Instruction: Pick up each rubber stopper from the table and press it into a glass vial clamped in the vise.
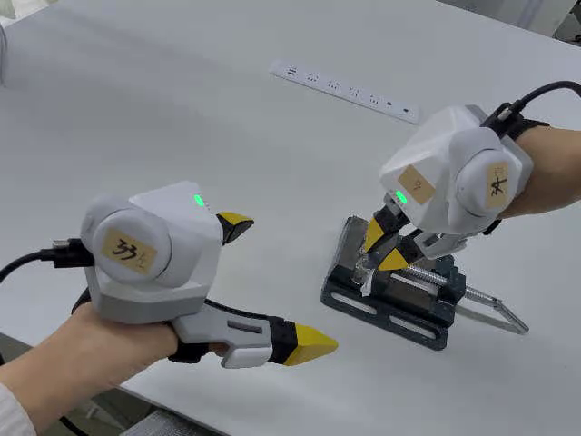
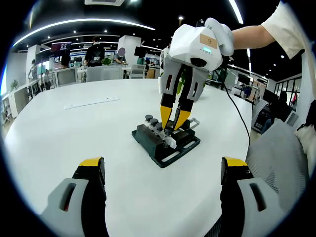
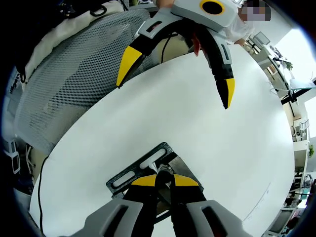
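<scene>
My right gripper (image 1: 382, 250) is pinched narrow on a dark stopper (image 3: 164, 171) over the vise (image 1: 399, 313), stoppered vials (image 2: 152, 120) lined up beside it; left gripper (image 1: 274, 283) hangs wide open, well apart, power strip (image 1: 345, 91) far across the table (image 1: 182, 118)

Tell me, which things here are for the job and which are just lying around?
For the job:
vise
stoppered vials clamped in it
right gripper, jaws down at the vials
left gripper, open, held off to the side

Just lying about:
power strip on the table
mesh chair beside the table
</scene>
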`<control>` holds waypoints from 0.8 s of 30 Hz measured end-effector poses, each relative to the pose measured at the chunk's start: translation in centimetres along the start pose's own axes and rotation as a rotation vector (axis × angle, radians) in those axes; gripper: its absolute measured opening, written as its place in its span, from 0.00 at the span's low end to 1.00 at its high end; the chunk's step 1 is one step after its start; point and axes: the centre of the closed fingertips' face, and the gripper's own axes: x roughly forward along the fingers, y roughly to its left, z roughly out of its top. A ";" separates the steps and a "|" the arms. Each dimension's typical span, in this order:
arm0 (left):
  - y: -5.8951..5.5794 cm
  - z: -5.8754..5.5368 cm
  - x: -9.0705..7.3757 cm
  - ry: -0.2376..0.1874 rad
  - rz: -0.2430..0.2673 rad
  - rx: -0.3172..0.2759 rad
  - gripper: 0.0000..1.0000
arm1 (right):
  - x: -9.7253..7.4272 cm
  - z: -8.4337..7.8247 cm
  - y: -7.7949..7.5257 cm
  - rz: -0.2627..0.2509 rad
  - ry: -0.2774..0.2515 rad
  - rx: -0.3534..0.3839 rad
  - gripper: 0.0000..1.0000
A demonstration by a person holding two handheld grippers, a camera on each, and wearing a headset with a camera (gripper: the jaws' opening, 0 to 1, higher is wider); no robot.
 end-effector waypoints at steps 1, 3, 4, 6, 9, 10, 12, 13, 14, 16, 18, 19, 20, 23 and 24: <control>-0.1 0.0 0.0 0.000 0.000 0.000 0.98 | 0.0 0.0 -0.1 -0.002 0.001 0.000 0.04; -0.3 0.0 0.1 0.000 -0.007 -0.001 0.97 | 0.1 0.0 -0.3 0.000 0.008 0.009 0.04; -0.3 0.0 0.1 0.000 -0.007 0.000 0.97 | 0.2 0.0 -0.2 0.005 0.013 0.007 0.04; -0.3 0.0 0.2 0.000 -0.007 0.000 0.97 | 0.3 0.0 -0.2 0.012 0.018 -0.001 0.04; -0.2 0.0 0.1 -0.003 -0.007 -0.005 0.97 | 0.2 -0.1 -0.1 0.024 0.024 0.004 0.04; -0.2 0.0 0.1 -0.003 -0.006 -0.004 0.97 | 0.2 -0.1 -0.2 0.025 0.025 0.007 0.04; -0.2 -0.1 0.0 -0.002 -0.006 -0.004 0.96 | 0.3 0.0 -0.2 0.032 0.032 0.014 0.04; -0.2 -0.1 0.0 -0.003 -0.005 -0.005 0.96 | 0.3 0.0 -0.2 0.036 0.037 0.018 0.04; -0.2 0.0 0.0 -0.002 -0.005 -0.006 0.96 | 0.3 0.0 -0.3 0.041 0.039 0.025 0.04; -0.3 0.0 0.0 -0.002 -0.006 -0.004 0.96 | 0.4 -0.1 -0.5 0.050 0.043 0.047 0.04; -0.3 0.0 0.0 -0.003 -0.007 -0.005 0.96 | 0.4 -0.2 -0.4 0.055 0.044 0.076 0.04; -0.2 0.0 0.0 -0.004 -0.007 -0.005 0.96 | 0.4 -0.2 -0.4 0.056 0.043 0.091 0.04; -0.2 0.0 0.0 -0.003 -0.007 -0.006 0.96 | 0.4 -0.2 -0.4 0.055 0.043 0.121 0.04; -0.3 0.1 0.1 -0.004 -0.008 -0.006 0.96 | 0.5 -0.3 -0.6 0.054 0.042 0.179 0.04; -0.3 0.1 0.1 -0.005 -0.009 -0.006 0.96 | 0.5 -0.4 -0.7 0.055 0.042 0.196 0.03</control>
